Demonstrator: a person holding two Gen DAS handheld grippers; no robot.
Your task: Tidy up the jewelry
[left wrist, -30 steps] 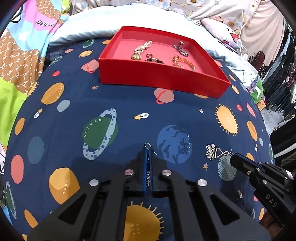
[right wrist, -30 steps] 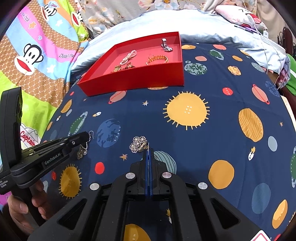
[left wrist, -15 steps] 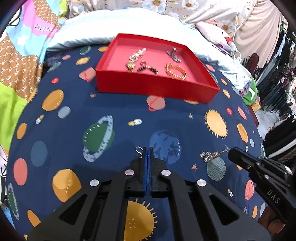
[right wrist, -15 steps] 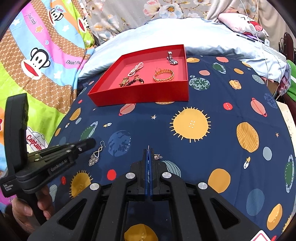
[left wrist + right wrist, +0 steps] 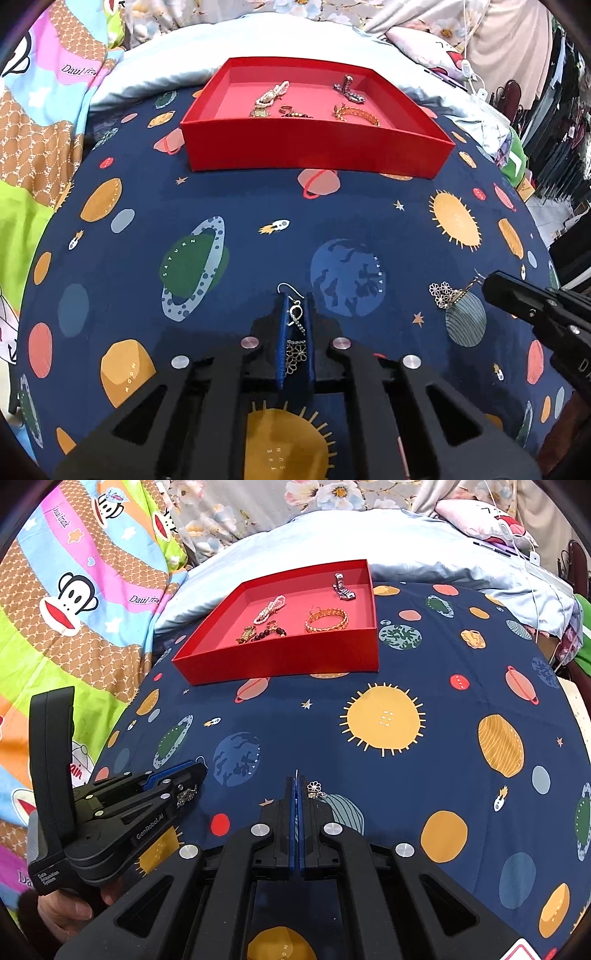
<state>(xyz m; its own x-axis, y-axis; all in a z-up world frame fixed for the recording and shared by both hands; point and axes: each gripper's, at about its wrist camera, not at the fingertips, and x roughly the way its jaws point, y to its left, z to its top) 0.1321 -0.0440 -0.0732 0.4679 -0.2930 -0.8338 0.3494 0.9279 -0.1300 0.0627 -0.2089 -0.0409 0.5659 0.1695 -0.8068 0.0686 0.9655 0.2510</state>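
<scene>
My left gripper [image 5: 294, 295] holds a silver dangling earring [image 5: 295, 332] between its blue pads, above the space-print cloth; the pads stand a little apart around it. It also shows at the left of the right wrist view [image 5: 195, 768]. My right gripper [image 5: 295, 775] is shut on the thin hook of a matching flower earring [image 5: 316, 789], which hangs beside its tip; the earring also shows in the left wrist view [image 5: 445, 295]. A red tray [image 5: 314, 147] at the far side holds a pearl bracelet [image 5: 271, 96], a gold bangle [image 5: 356, 113], a dark bead piece and a silver band.
The navy planet-print cloth [image 5: 221, 206] covers a round surface. A pale blue pillow [image 5: 332, 542] and a colourful monkey-print blanket [image 5: 74, 590] lie behind and to the left. Hanging clothes [image 5: 561, 110] are at the far right.
Both grippers have lifted their earrings off the cloth. The left earring now hangs deeper between the left pads. The tray looks nearer in both views.
</scene>
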